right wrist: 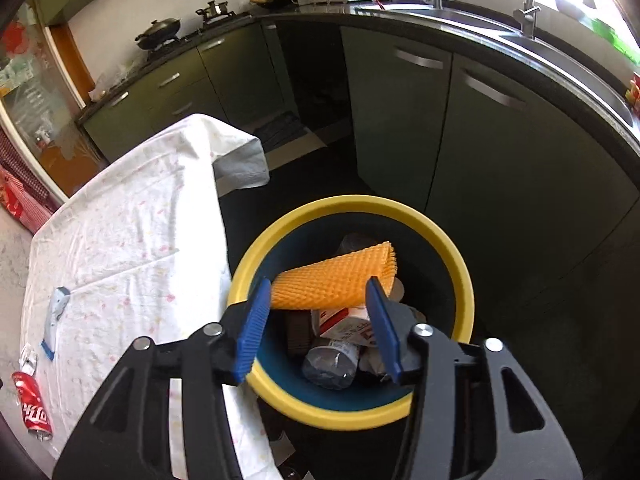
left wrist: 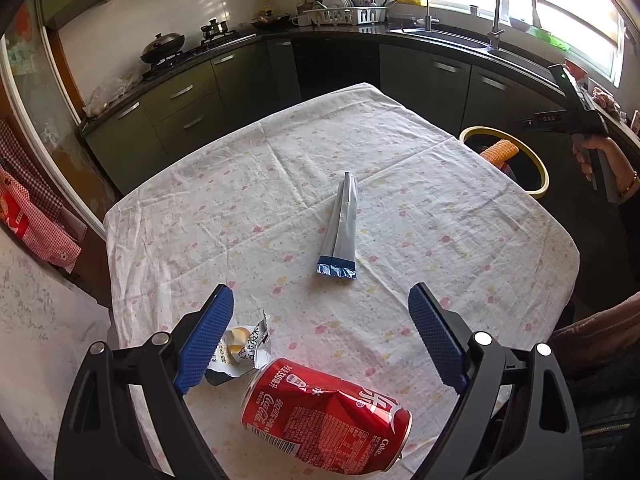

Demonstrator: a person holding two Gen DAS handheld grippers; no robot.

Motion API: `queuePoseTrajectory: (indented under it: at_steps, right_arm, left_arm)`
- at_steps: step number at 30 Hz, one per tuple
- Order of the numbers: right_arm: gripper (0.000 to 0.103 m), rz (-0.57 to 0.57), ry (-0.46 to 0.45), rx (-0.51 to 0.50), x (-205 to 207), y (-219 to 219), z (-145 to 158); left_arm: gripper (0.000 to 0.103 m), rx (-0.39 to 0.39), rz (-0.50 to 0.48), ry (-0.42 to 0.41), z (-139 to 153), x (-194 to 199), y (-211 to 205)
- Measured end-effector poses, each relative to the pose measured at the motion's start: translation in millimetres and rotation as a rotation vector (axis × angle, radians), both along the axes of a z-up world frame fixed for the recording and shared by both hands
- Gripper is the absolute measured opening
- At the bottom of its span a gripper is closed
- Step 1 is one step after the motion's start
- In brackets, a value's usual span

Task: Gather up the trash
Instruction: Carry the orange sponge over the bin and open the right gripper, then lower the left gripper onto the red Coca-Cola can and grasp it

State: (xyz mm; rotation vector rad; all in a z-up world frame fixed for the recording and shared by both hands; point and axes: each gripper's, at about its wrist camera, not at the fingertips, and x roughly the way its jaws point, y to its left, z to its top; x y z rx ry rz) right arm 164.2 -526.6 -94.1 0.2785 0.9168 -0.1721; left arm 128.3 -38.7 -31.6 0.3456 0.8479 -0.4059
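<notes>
Dented red can (left wrist: 326,416) lies beside crinkled foil wrapper (left wrist: 240,350) on floral cloth (left wrist: 420,240).

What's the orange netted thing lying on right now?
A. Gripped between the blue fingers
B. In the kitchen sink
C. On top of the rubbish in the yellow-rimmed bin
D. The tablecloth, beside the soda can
C: the orange foam net lies atop rubbish in the yellow-rimmed bin; the open right gripper hovers above it.

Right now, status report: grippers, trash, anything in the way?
Left gripper open over can. Right gripper open, empty, above bin. Wrapper and pouch left on table. Nothing blocking.
</notes>
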Motion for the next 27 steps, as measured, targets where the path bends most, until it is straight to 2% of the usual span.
queuePoseTrajectory:
  at_steps: [3,11,13,17,21,24,27]
  right_arm:
    - [0.054,0.040,-0.026,0.009,-9,14,7]
    - [0.054,0.147,-0.058,0.014,-18,53,16]
    - [0.054,0.163,-0.060,0.014,-20,60,17]
    - [0.054,0.186,-0.050,0.019,-23,67,15]
    - [0.055,0.211,-0.051,0.029,-25,73,15]
    - [0.055,0.242,-0.054,0.040,-25,80,13]
    - [0.055,0.278,-0.058,0.055,-24,88,10]
  left_arm:
    - [0.088,-0.007,0.008,0.009,3,-3,3]
    - [0.088,-0.025,0.103,0.065,10,-8,32]
    - [0.088,-0.059,0.161,0.124,7,-3,47]
    - [0.088,-0.158,0.281,0.332,-12,2,77]
    - [0.088,-0.229,0.374,0.518,-35,-3,85]
    - [0.088,-0.278,0.474,0.595,-46,-8,84]
    - [0.088,-0.332,0.587,0.613,-49,-10,85]
